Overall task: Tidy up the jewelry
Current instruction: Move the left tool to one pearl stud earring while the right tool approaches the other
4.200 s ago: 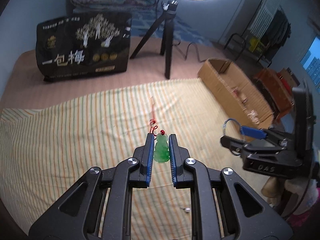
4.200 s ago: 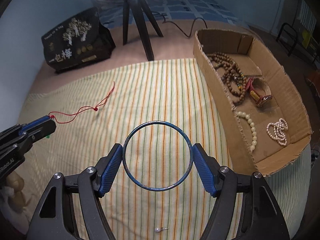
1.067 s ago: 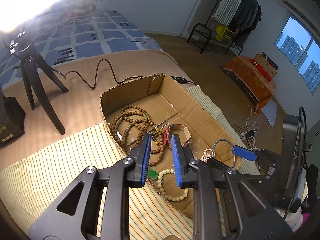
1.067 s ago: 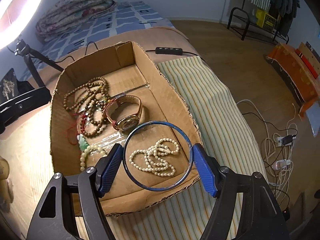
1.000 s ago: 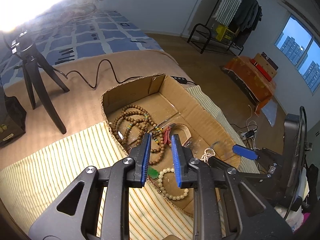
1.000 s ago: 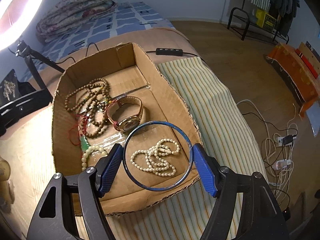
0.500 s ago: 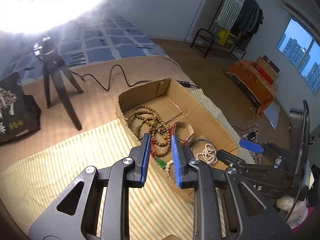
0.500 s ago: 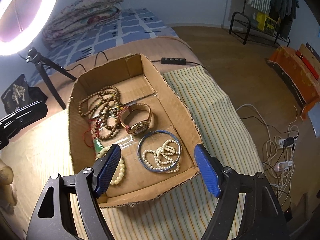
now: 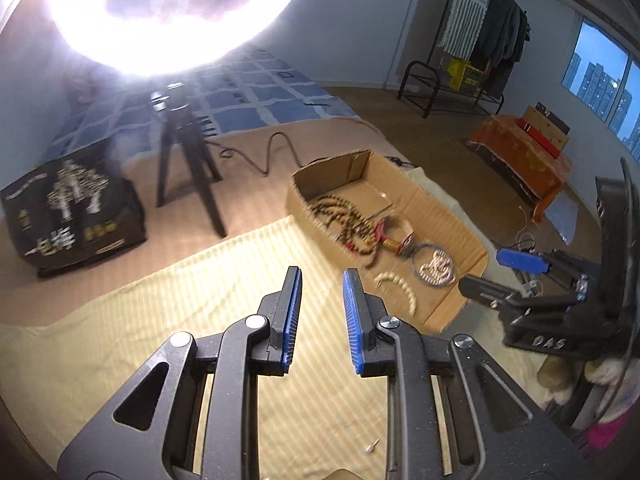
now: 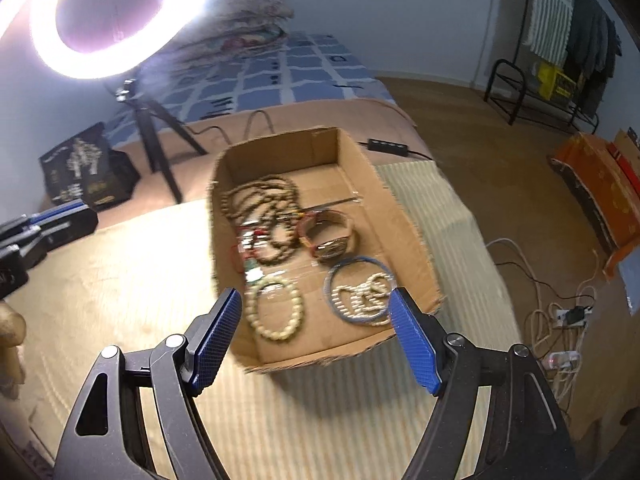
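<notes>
A cardboard box [image 10: 404, 220] on the striped cloth holds the jewelry: brown bead strands [image 10: 264, 204], a watch [image 10: 330, 236], a blue bangle [image 10: 358, 290] around white pearls, a cream bead bracelet [image 10: 276, 308] and a green pendant [image 10: 252, 270]. My right gripper [image 10: 314, 338] is open wide and empty, held above the box's near end. My left gripper [image 9: 320, 300] is open and empty over the cloth, left of the box [image 9: 436, 208]. A small pearl earring [image 9: 372, 446] lies on the cloth near it.
A ring light on a black tripod [image 9: 184, 152] stands behind the cloth beside a black printed bag [image 9: 72, 216]. A cable [image 9: 276, 148] runs across the bed. The floor drops off at the right with cords and a power strip [image 10: 560, 336].
Both grippers pulled back and up from the box. The blue bangle, released half a second ago, lies in the box over the pearls. The left gripper's jaws have opened a little wider.
</notes>
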